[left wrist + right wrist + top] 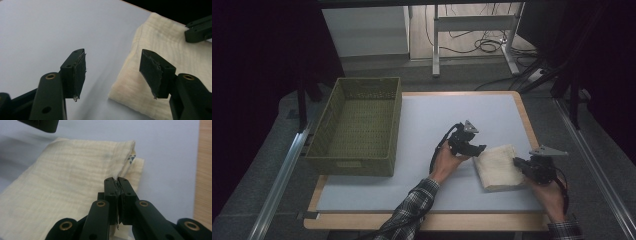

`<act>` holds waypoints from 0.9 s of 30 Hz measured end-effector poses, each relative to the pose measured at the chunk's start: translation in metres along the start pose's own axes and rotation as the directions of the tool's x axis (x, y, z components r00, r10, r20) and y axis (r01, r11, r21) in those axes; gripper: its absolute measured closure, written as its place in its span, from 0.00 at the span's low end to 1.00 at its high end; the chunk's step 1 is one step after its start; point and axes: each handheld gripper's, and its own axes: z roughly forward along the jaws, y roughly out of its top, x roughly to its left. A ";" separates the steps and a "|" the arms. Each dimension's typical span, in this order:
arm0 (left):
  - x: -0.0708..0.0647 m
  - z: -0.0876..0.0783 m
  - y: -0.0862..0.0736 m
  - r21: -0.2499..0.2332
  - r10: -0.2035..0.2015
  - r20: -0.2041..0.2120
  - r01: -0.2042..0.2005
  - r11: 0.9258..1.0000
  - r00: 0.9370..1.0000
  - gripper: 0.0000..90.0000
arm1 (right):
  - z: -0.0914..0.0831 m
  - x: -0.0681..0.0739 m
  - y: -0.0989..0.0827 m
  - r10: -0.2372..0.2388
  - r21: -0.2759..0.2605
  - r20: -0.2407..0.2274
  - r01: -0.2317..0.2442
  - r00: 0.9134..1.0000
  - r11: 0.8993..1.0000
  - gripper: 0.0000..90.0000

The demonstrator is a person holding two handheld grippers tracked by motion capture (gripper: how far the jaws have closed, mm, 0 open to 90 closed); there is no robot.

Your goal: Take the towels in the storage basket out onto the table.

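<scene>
The right gripper (117,185) has its fingers closed on the top layer at one edge of the folded cream cloth (67,185). The left gripper (113,72) has open fingers astride the opposite edge, gripping nothing. The cloth lies on the counter (432,120), right of the green basket (319,131). It looks light, soft and limp, so I think both edges need a pinch, or the layers unfold.

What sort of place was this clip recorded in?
Probably a lab or workshop data-collection station: a worktable with a pale mat, dark curtains around it, and a desk frame with loose cables on the floor behind.
</scene>
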 end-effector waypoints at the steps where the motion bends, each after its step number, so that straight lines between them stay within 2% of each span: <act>1: 0.000 0.000 0.000 0.000 0.001 0.000 -0.001 1.000 1.000 0.42 | -0.002 -0.001 0.001 -0.002 -0.001 0.008 0.002 1.000 1.000 0.96; 5: -0.003 0.001 0.000 -0.003 0.003 0.001 -0.003 1.000 1.000 0.42 | 0.002 -0.008 -0.003 0.014 0.021 0.030 -0.014 0.999 1.000 0.96; 9: -0.003 0.001 -0.001 0.005 0.004 0.000 -0.004 1.000 1.000 0.42 | 0.009 -0.015 -0.011 0.045 0.034 0.014 -0.045 0.999 0.998 0.92; 12: -0.003 -0.002 -0.001 0.005 0.003 0.008 -0.003 1.000 1.000 0.42 | 0.000 -0.014 -0.012 0.045 0.015 0.029 -0.046 0.999 0.999 0.79; 15: -0.004 -0.004 -0.001 0.011 0.007 0.017 -0.007 1.000 1.000 0.42 | -0.012 -0.011 -0.012 0.034 0.003 0.029 -0.034 0.999 0.999 0.72; 18: -0.006 -0.002 -0.003 0.023 0.011 0.019 -0.011 1.000 1.000 0.41 | -0.024 -0.006 -0.017 0.032 0.004 0.010 -0.033 0.999 0.999 0.66; 22: -0.005 0.002 -0.009 0.036 0.004 0.015 -0.005 0.999 1.000 0.41 | -0.026 -0.003 -0.028 0.024 0.032 0.002 -0.024 1.000 0.999 0.63; 25: -0.003 0.006 -0.013 0.046 -0.007 0.016 0.006 0.999 1.000 0.41 | -0.021 -0.007 -0.038 0.037 0.055 0.003 -0.038 0.999 0.998 0.60; 27: -0.004 0.009 -0.016 0.062 0.002 -0.002 -0.002 0.998 1.000 0.41 | -0.018 -0.010 -0.043 0.051 0.041 -0.019 -0.050 0.998 0.998 0.60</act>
